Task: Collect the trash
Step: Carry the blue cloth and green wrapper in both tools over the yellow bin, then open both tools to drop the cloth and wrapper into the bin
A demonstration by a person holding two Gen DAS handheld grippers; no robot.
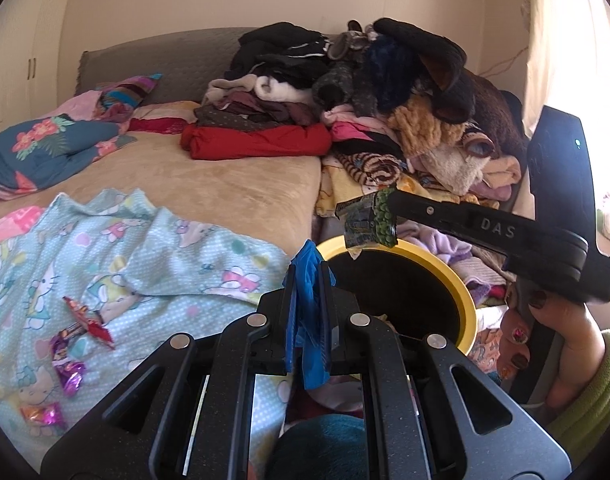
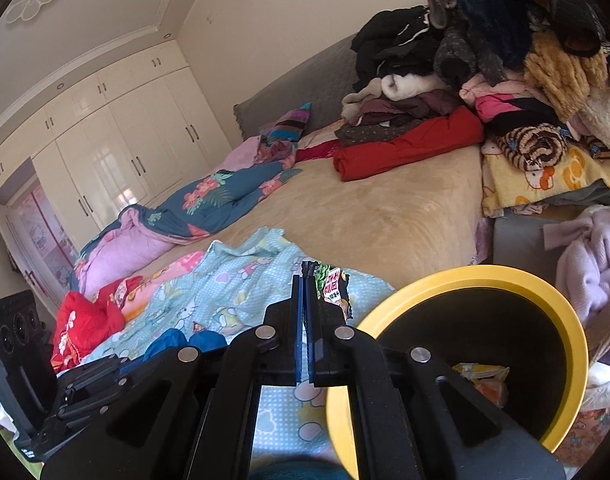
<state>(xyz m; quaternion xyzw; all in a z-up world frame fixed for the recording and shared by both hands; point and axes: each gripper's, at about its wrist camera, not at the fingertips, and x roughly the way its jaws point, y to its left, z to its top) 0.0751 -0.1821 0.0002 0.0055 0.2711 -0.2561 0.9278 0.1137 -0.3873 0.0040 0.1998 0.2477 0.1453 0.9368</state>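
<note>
Blue plastic [image 1: 307, 320] hangs limp between the closed jaws of the left gripper [image 1: 308, 276], just short of the bin [image 1: 467, 300]. Right gripper [image 1: 379, 210] is clamped on a small printed wrapper [image 1: 367, 220] over the yellow rim – both pieces look feather-light, crinkly and slippery, so a pinch on an edge fold should do. More sweet wrappers [image 1: 71, 364] lie on the sheet [image 1: 153, 248] – loose, thin, best nipped by a twisted end.

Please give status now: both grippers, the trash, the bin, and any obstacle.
Left gripper shut on blue wrapper. Right gripper shut on green packet, above yellow bin. Candy wrappers remain on bed. No obstacle.
</note>
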